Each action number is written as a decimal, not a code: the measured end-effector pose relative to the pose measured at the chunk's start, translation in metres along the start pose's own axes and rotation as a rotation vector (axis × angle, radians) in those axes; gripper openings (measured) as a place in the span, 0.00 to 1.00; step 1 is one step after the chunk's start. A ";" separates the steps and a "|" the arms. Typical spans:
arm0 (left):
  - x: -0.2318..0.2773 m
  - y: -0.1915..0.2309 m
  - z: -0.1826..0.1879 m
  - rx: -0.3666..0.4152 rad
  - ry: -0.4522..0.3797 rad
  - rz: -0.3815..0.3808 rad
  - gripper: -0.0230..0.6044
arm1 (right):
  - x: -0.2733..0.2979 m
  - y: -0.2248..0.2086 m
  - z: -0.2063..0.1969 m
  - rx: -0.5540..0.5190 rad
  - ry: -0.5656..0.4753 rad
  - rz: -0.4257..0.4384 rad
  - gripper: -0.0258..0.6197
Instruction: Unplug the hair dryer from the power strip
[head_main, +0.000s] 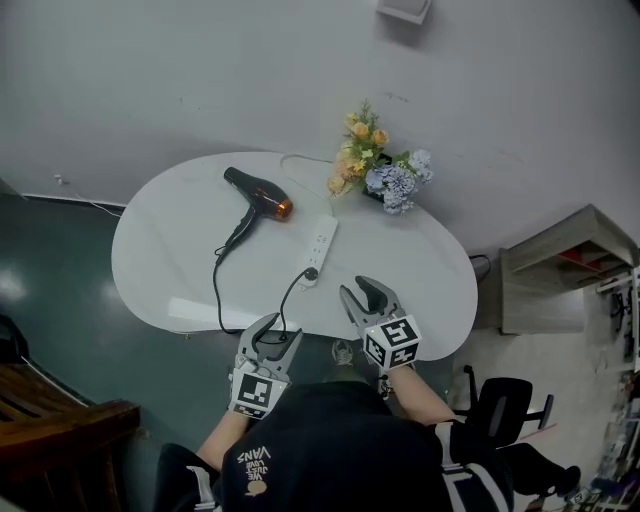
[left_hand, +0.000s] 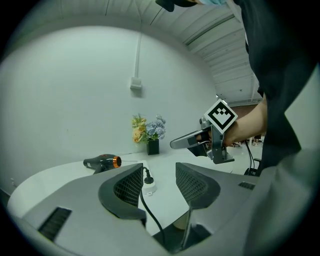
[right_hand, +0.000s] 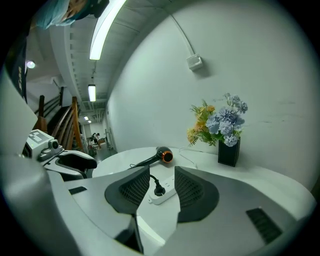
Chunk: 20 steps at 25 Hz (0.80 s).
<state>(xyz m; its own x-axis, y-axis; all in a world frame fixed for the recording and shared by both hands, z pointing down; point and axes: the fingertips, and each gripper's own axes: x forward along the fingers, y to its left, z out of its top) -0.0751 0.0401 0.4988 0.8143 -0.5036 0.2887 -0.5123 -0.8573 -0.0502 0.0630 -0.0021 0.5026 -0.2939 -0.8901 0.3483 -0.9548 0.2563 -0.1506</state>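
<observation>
The left gripper hangs at the near edge of the rounded white table, jaws spread as wide as they go and empty. The right gripper, just to its right and slightly farther in, is equally wide open and holds nothing.

Just ahead of the left gripper, the thin black cord loops over the near table edge. From there it runs up to the round black plug, which is still seated in the near end of the long white power strip. Both gripper views sight the plug through their jaw gaps, but it is not yet between either pair.

The strip looks light and lies loose. Pulling the plug without pinning the strip would probably lift or drag the whole strip. Closing on the cord instead of the plug body could strain the cord or let it slip. The hanging loop could also snag the left gripper.

Farther left lies the black hair dryer with an orange ring, which a tugged cord might swing. At the far right edge stands a bunch of yellow and blue flowers in a black vase, near the strip's far end. A shoved strip could reach it. Nothing stands between the grippers and the plug.
</observation>
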 end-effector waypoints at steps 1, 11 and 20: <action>0.008 -0.003 -0.002 -0.008 0.008 0.005 0.35 | 0.005 -0.005 -0.001 -0.016 0.011 0.016 0.29; 0.070 -0.014 -0.022 -0.097 0.080 0.109 0.35 | 0.058 -0.031 -0.019 -0.126 0.099 0.203 0.29; 0.103 -0.010 -0.044 -0.157 0.141 0.233 0.35 | 0.097 -0.039 -0.039 -0.183 0.167 0.317 0.18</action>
<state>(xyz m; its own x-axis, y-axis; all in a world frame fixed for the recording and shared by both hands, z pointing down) 0.0022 0.0016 0.5716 0.6302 -0.6552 0.4167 -0.7252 -0.6884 0.0145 0.0696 -0.0833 0.5785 -0.5639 -0.6864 0.4591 -0.8035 0.5845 -0.1131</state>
